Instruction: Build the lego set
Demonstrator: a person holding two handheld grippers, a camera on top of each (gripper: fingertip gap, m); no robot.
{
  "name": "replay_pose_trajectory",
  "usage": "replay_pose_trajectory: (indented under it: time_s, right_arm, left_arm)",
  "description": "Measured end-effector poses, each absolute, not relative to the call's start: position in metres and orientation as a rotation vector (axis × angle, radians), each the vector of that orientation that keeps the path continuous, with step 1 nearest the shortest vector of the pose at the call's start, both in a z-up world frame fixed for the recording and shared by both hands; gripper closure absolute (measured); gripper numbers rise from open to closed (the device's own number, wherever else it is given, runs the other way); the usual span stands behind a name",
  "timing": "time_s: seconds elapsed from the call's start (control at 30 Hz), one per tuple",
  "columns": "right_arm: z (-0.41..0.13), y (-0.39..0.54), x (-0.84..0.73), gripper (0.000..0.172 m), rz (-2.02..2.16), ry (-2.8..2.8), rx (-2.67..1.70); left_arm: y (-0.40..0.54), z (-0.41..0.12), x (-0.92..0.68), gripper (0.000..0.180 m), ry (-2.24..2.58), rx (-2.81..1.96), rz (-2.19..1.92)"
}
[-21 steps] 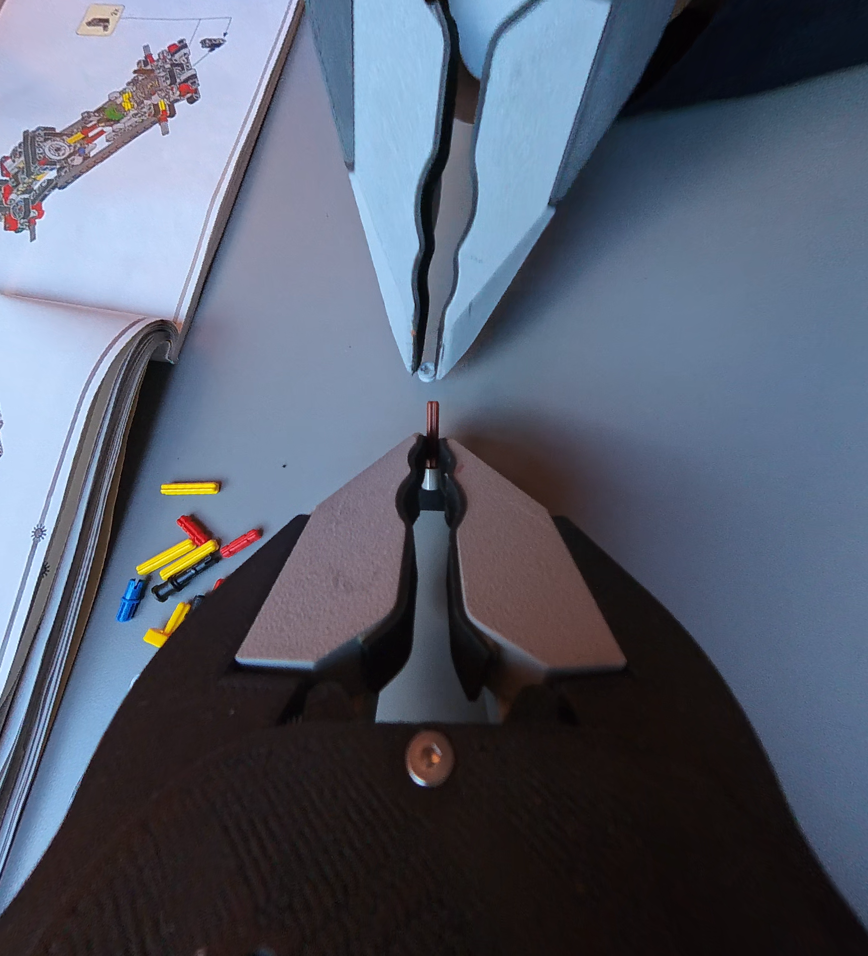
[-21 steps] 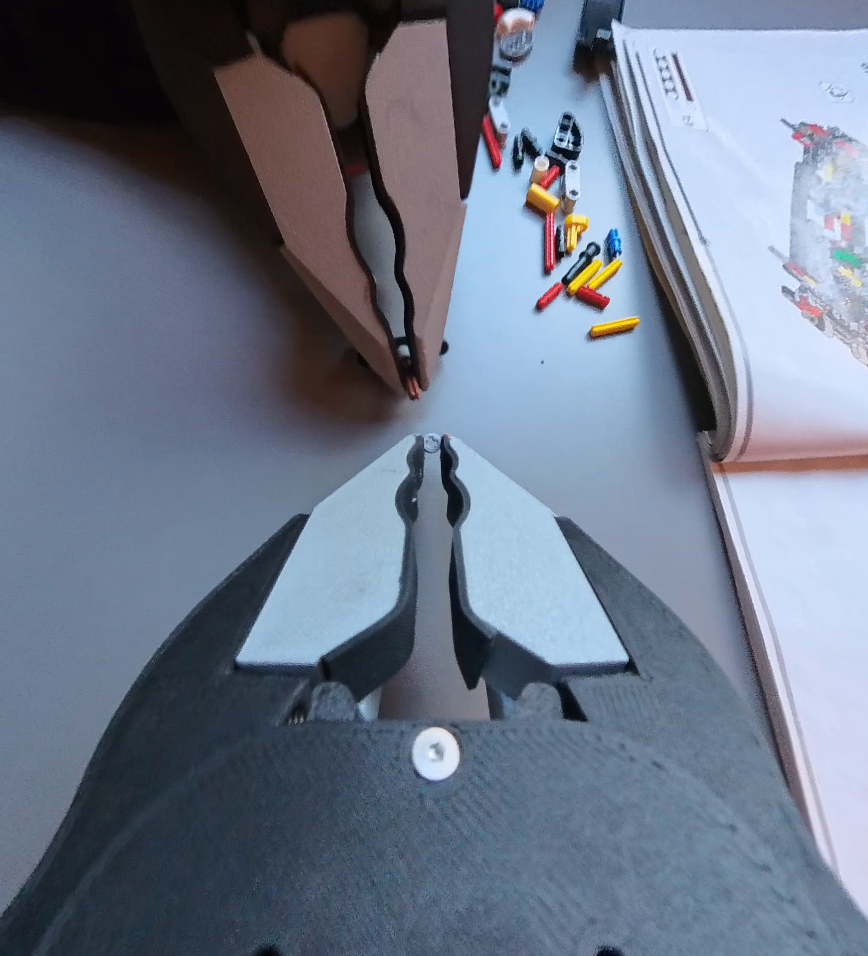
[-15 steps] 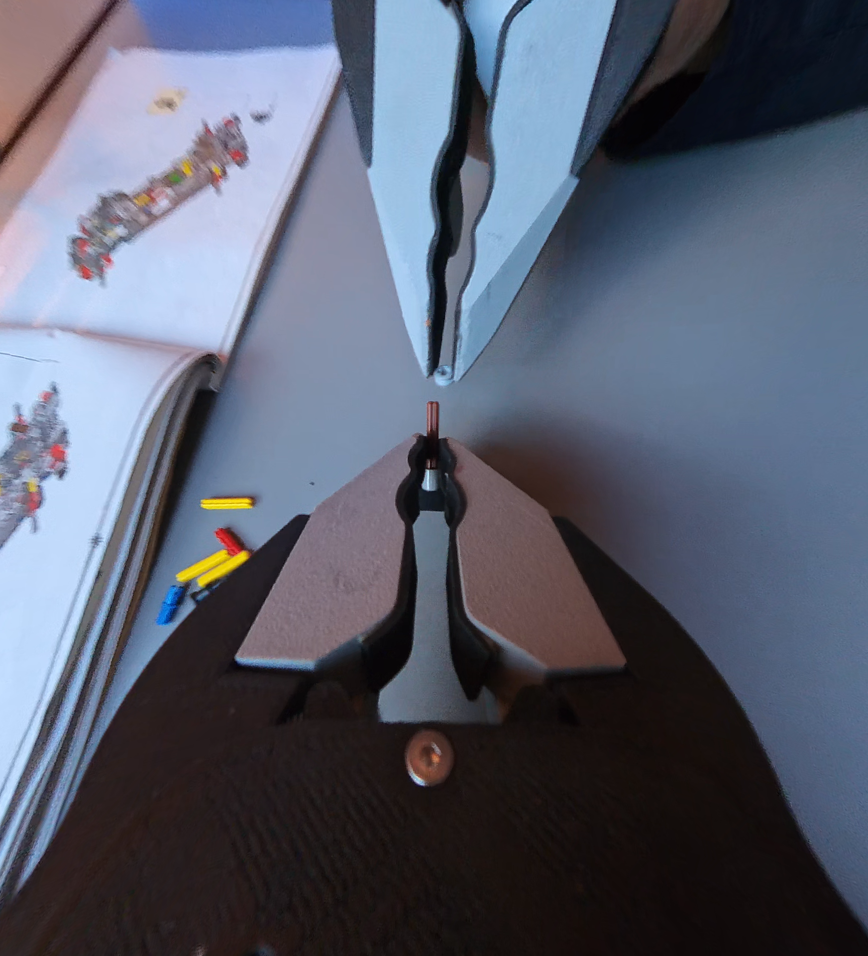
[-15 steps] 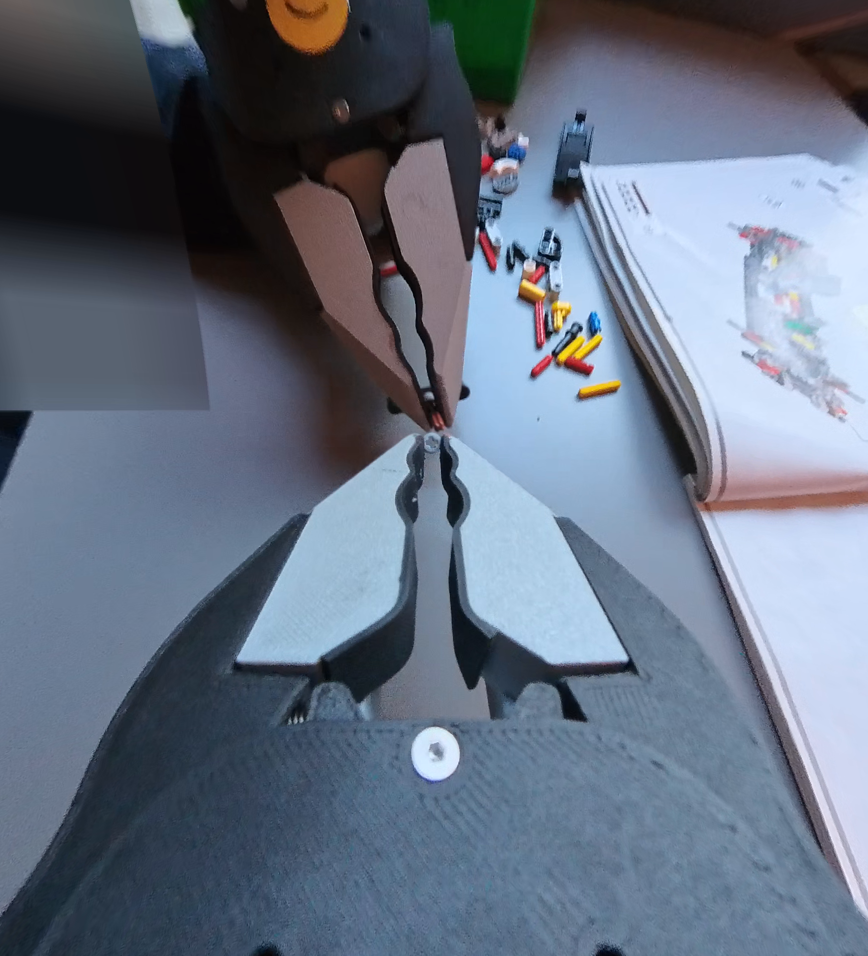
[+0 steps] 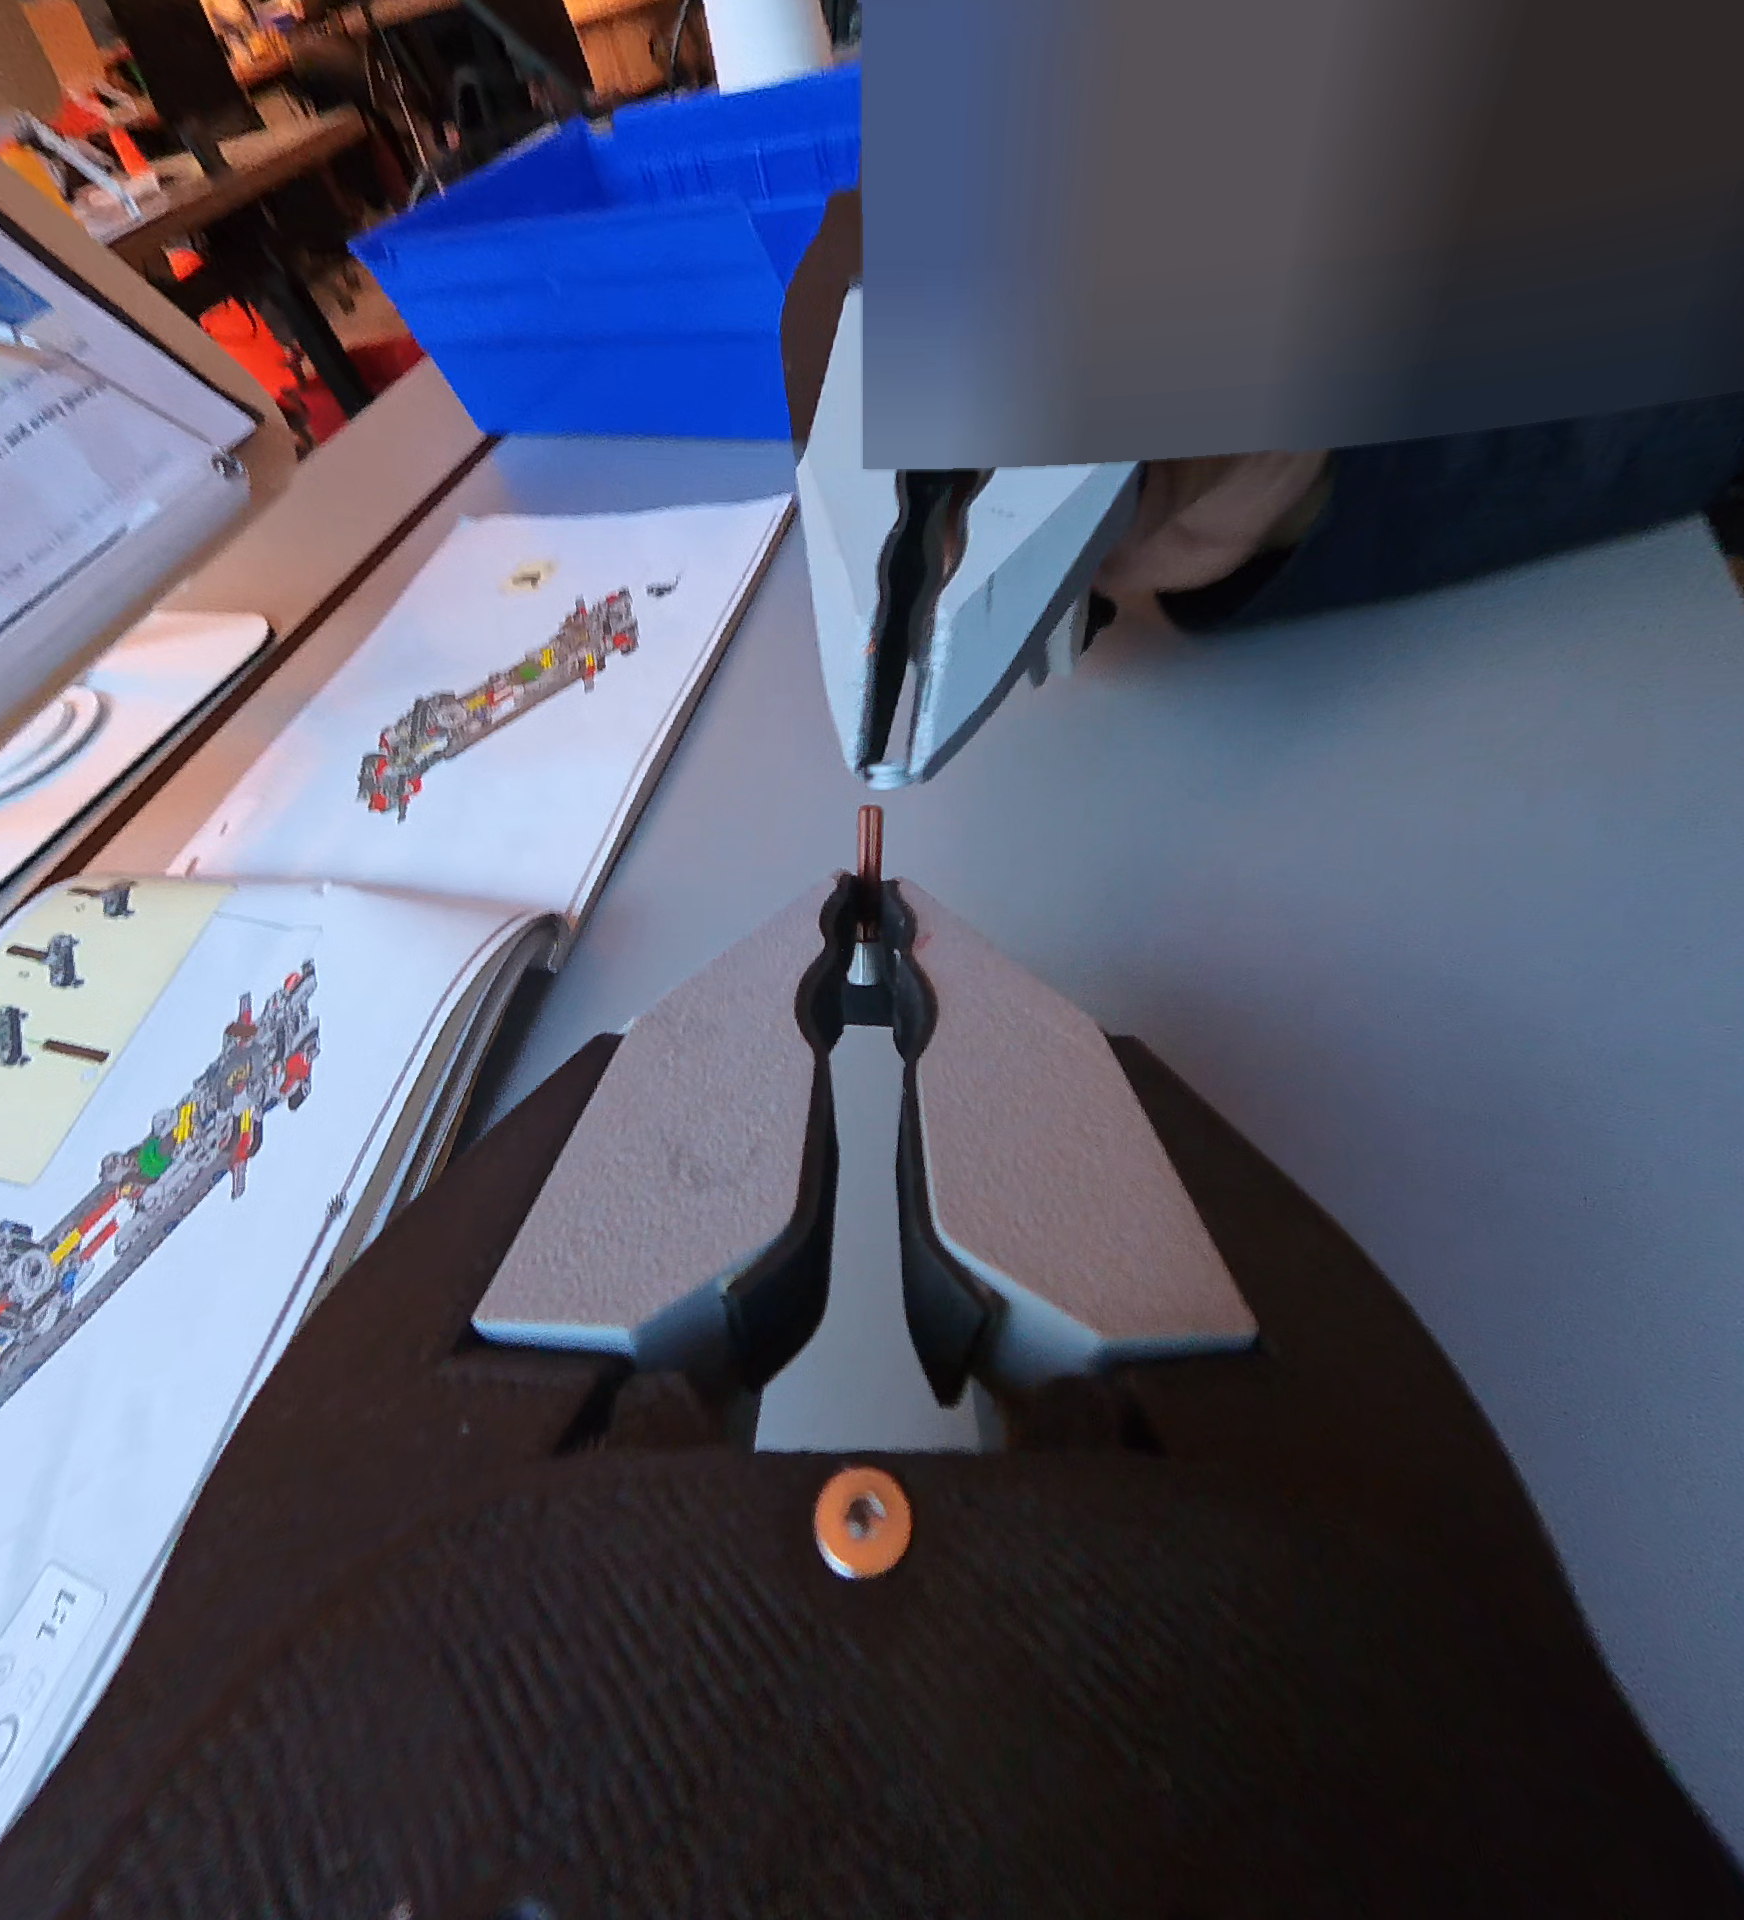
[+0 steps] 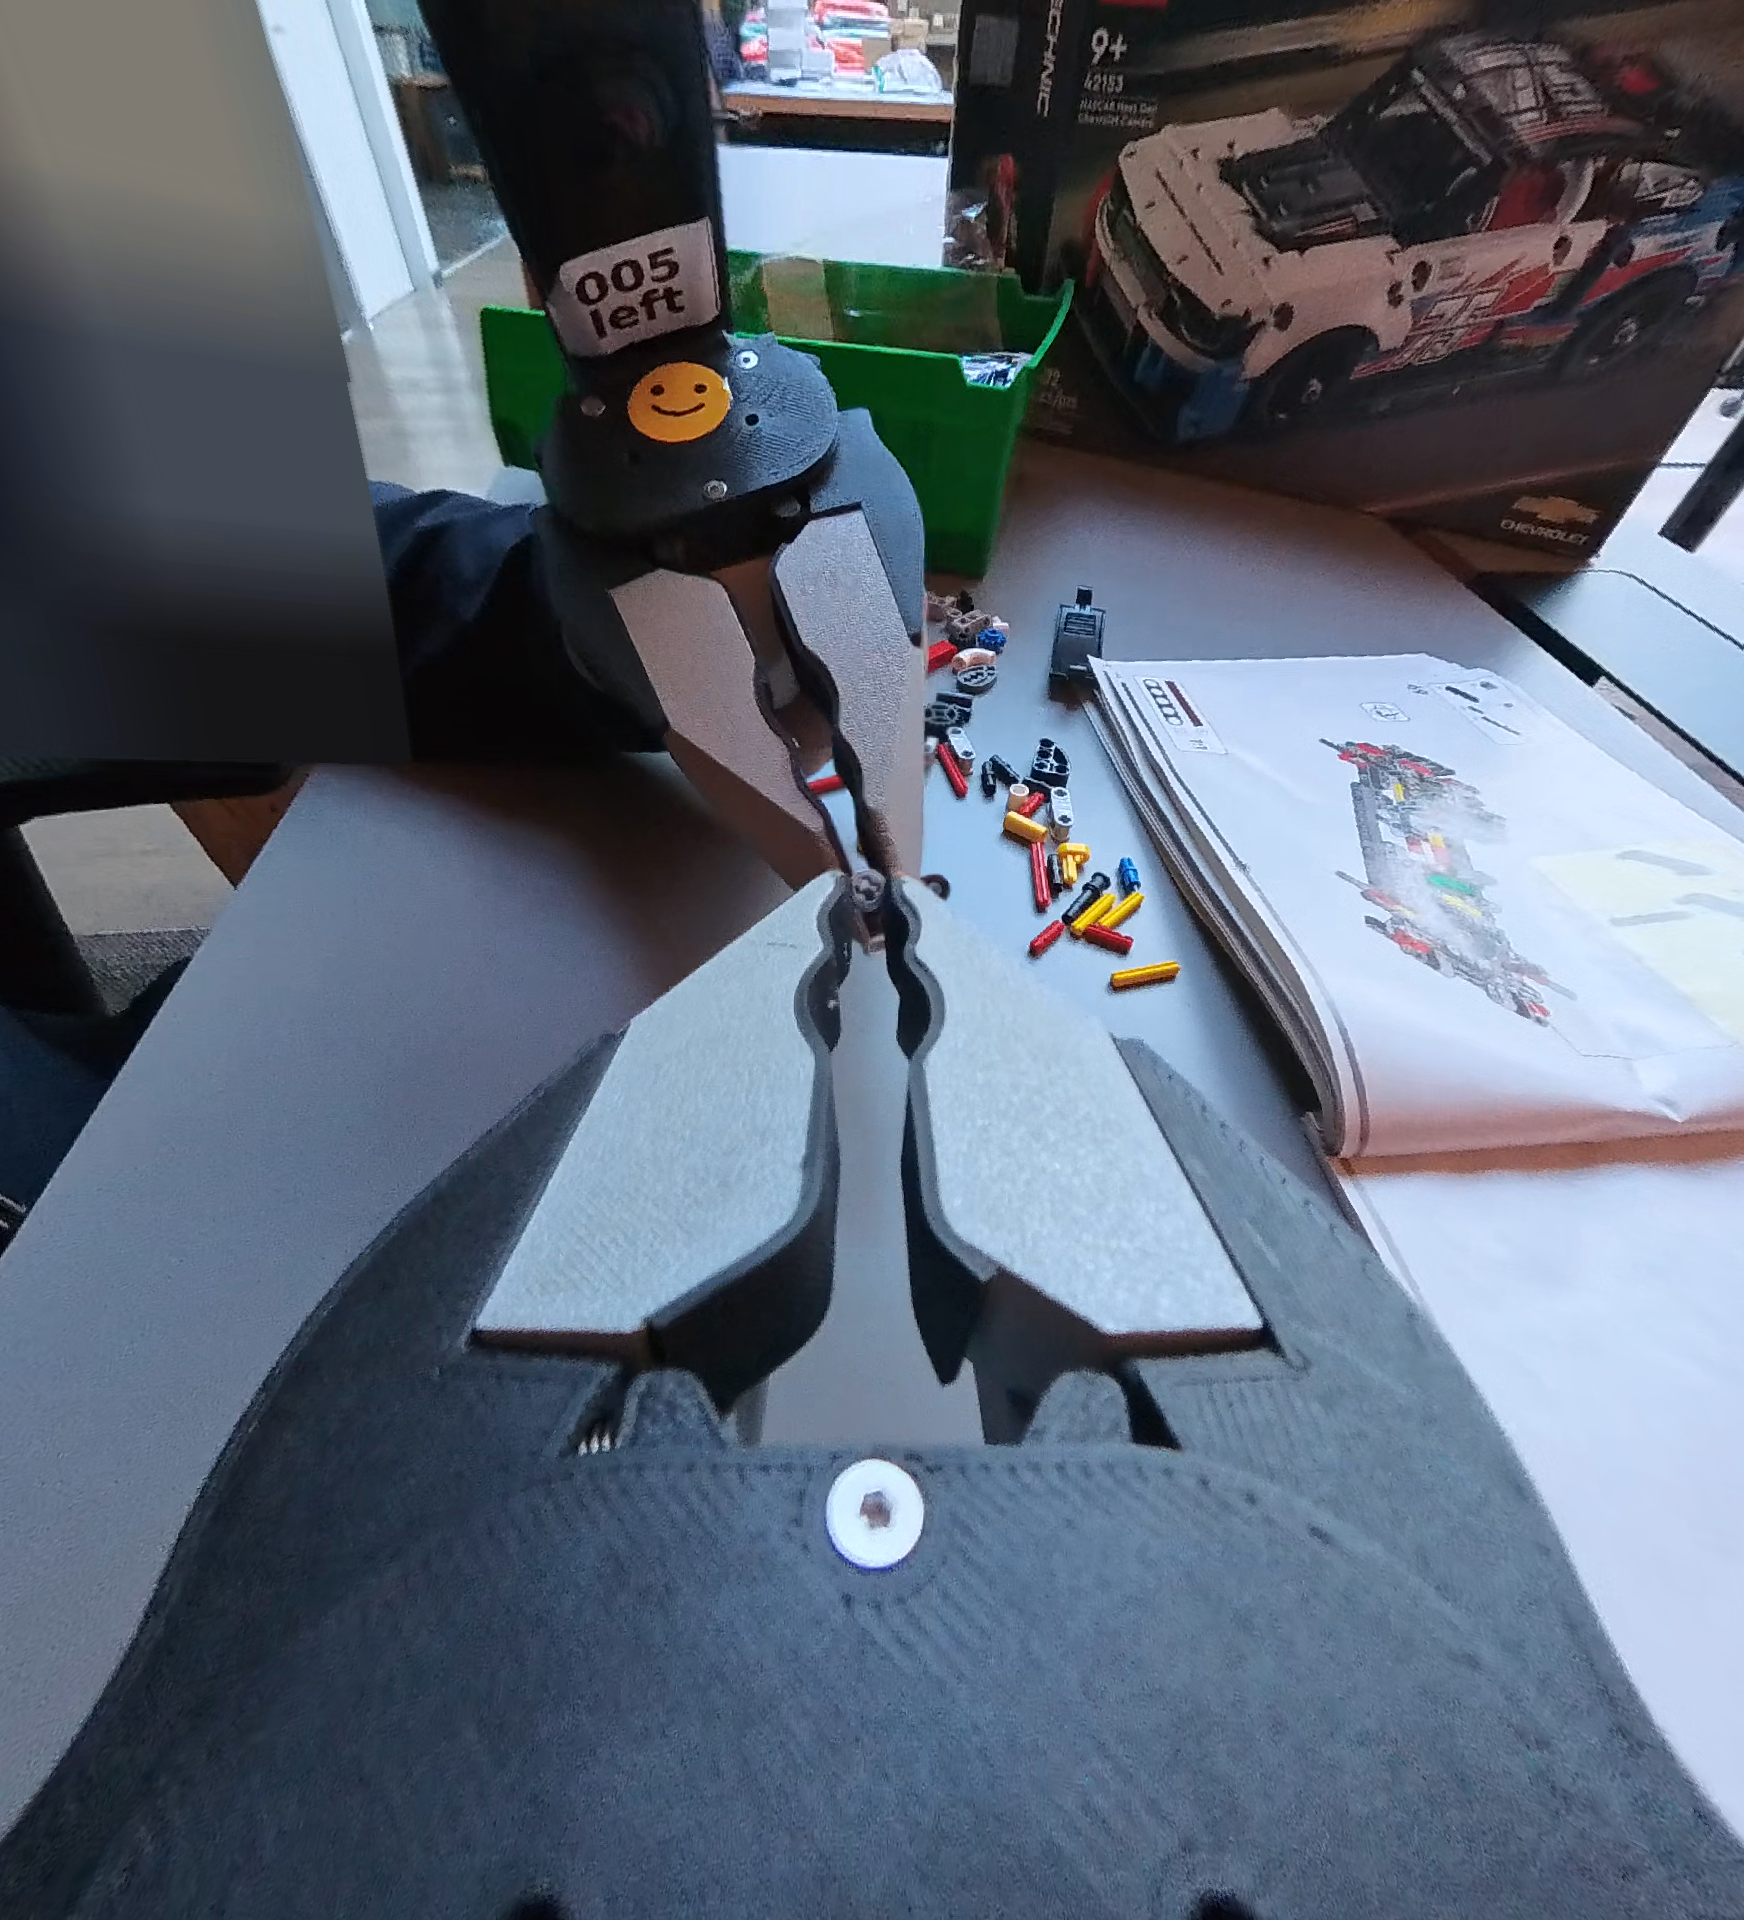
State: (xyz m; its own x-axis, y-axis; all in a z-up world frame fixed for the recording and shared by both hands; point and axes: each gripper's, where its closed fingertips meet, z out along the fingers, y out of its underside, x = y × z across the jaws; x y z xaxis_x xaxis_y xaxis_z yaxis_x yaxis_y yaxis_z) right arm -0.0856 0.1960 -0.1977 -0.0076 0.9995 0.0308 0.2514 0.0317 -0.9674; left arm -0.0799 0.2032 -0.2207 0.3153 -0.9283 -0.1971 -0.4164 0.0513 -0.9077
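I'm working in what looks like a workshop or lab space. My grey table (image 6: 348, 1039) carries an open instruction booklet (image 6: 1470, 883), with loose small building parts (image 6: 1076, 862) just beside it. Behind the booklet stand a green bin (image 6: 930, 416) and a toy car kit box (image 6: 1367, 260); farther workbenches (image 5: 255, 197) show beyond a blue bin (image 5: 587, 312).
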Motion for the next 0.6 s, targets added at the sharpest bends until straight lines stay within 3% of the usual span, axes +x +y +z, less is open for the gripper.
replay_pose_trajectory:
  time_s: [0.6]
  right_arm:
    - [-0.176, 0.198, -0.085, 0.169, 1.035, -1.301, -1.314]
  left_arm:
    - [0.205, -0.196, -0.082, 0.179, 1.223, -1.391, -0.48]
